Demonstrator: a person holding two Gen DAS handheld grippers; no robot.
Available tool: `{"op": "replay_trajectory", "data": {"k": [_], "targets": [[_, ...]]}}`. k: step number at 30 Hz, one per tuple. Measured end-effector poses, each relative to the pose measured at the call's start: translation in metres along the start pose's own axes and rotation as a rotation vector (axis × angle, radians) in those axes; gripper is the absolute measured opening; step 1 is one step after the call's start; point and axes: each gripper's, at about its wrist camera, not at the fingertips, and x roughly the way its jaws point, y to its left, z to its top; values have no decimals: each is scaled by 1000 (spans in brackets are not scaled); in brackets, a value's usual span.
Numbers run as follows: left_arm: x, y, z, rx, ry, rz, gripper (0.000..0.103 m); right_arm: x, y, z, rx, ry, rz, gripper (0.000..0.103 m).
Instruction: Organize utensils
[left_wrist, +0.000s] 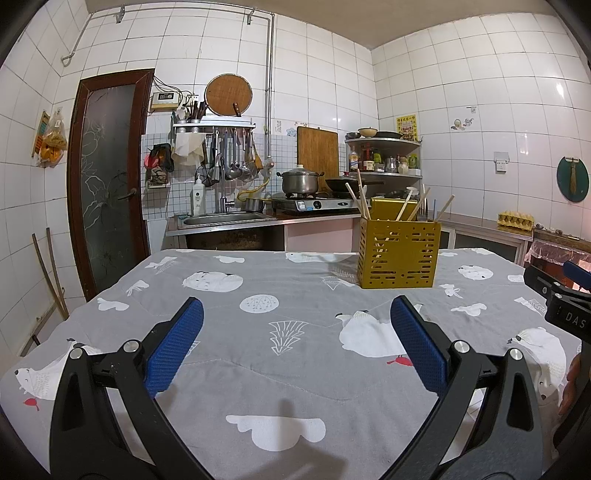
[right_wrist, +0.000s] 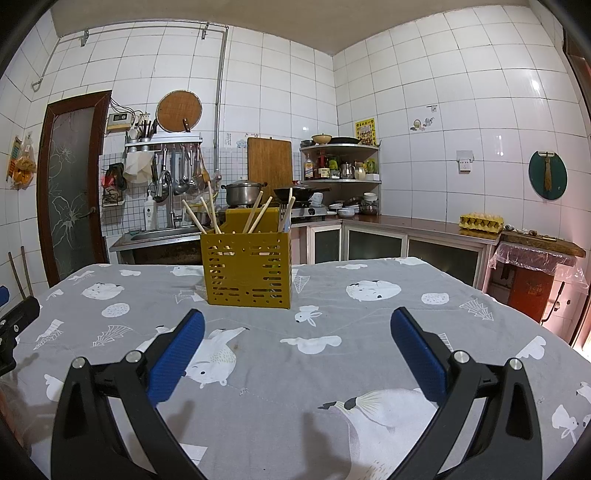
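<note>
Both grippers hover low over the table (left_wrist: 258, 369) with its grey animal-print cloth, each holding nothing. The left gripper (left_wrist: 295, 332) has its blue pads (left_wrist: 177, 343) spread wide. The yellow utensil holder (left_wrist: 399, 254) stands ahead of it, off toward its right finger. The right gripper (right_wrist: 297, 332) is equally wide, and the holder (right_wrist: 247, 269) sits ahead, nearer its left finger. Wooden chopsticks (right_wrist: 255, 216) lean upright inside the holder.
</note>
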Motion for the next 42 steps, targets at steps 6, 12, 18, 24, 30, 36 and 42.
{"op": "replay_trajectory", "data": {"k": [6, 12, 18, 24, 30, 36, 42], "targets": [[0, 0, 1, 1, -1, 0, 98, 0, 0, 0, 0, 0, 0, 99], [0, 0, 1, 0, -1, 0, 98, 0, 0, 0, 0, -2, 0, 99], [1, -1, 0, 0, -1, 1, 98, 0, 0, 0, 2, 0, 0, 99], [1, -3, -3, 1, -5, 2, 98, 1, -1, -1, 2, -1, 1, 99], [1, -3, -3, 0, -5, 2, 98, 1, -1, -1, 1, -2, 1, 99], [1, -3, -2, -1, -4, 2, 98, 1, -1, -1, 2, -2, 2, 99], [1, -4, -3, -1, -5, 2, 98, 1, -1, -1, 4, -3, 2, 99]]}}
